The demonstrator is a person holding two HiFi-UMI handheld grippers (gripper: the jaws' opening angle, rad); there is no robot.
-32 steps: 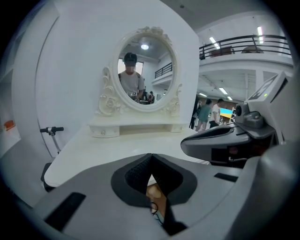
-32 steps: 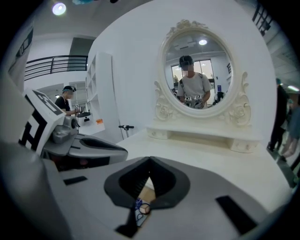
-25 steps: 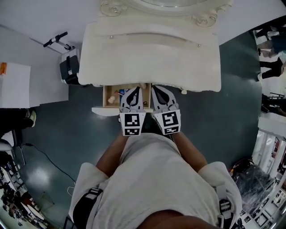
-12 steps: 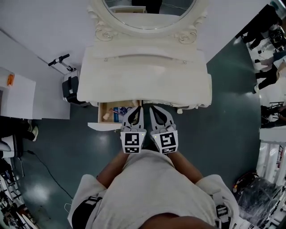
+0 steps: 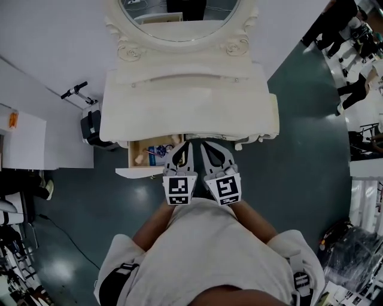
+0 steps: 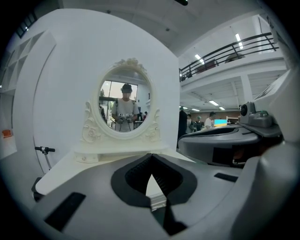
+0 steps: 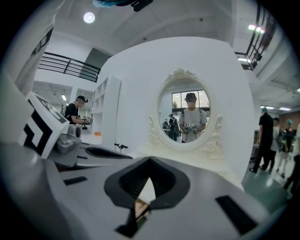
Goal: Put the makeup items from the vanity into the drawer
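Note:
The cream vanity (image 5: 185, 104) has a bare top under its oval mirror (image 5: 179, 15). Its left drawer (image 5: 136, 156) stands pulled out, with a blue item (image 5: 157, 154) and pinkish items (image 5: 173, 141) inside. My left gripper (image 5: 183, 148) and right gripper (image 5: 207, 148) hover side by side just in front of the vanity's edge, at the drawer's right end. Both are shut with nothing between the jaws. In the left gripper view the left gripper (image 6: 151, 160) points at the mirror (image 6: 125, 107). The right gripper (image 7: 149, 161) faces the mirror (image 7: 190, 115) too.
A black device (image 5: 93, 124) and a scooter handle (image 5: 75, 89) stand left of the vanity, beside a white cabinet (image 5: 21, 134). People (image 5: 350, 36) stand at the far right. Dark green floor surrounds the vanity. A white curved wall (image 5: 54, 36) rises behind it.
Both grippers have drawn back together from over the drawer and risen. The head view has tipped up, so the mirror now shows. The drawer stays pulled out.

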